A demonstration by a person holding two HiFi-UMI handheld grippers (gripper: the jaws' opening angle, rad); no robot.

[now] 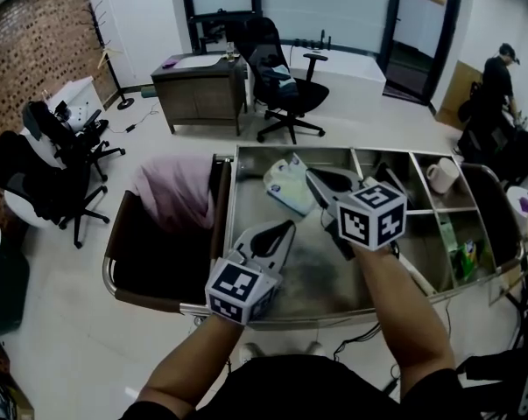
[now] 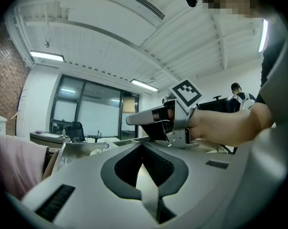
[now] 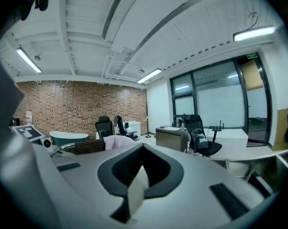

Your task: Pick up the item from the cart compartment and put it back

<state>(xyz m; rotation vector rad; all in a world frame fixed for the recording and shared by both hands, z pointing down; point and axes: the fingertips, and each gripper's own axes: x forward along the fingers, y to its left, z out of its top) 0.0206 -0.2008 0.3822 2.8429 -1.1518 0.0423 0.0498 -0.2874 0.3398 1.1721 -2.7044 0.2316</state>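
A white and pale-blue packet (image 1: 285, 189) lies at the back of the metal cart's (image 1: 231, 226) big compartment. My right gripper (image 1: 309, 176) points away over the compartment, and its tips overlap the packet's right edge in the head view. The jaws are shut, and the right gripper view (image 3: 143, 149) shows nothing sticking out past them, only the room. My left gripper (image 1: 285, 227) hovers over the compartment's near left part. Its jaws are shut and empty in the left gripper view (image 2: 143, 148). That view also shows the right gripper (image 2: 155, 120) in a hand.
A white mug (image 1: 440, 175) and a green box (image 1: 468, 257) sit in the small compartments on the right. A pink cloth (image 1: 169, 191) fills the brown bin at the cart's left. Office chairs (image 1: 285, 81), a desk (image 1: 198, 86) and a person (image 1: 498, 75) stand beyond.
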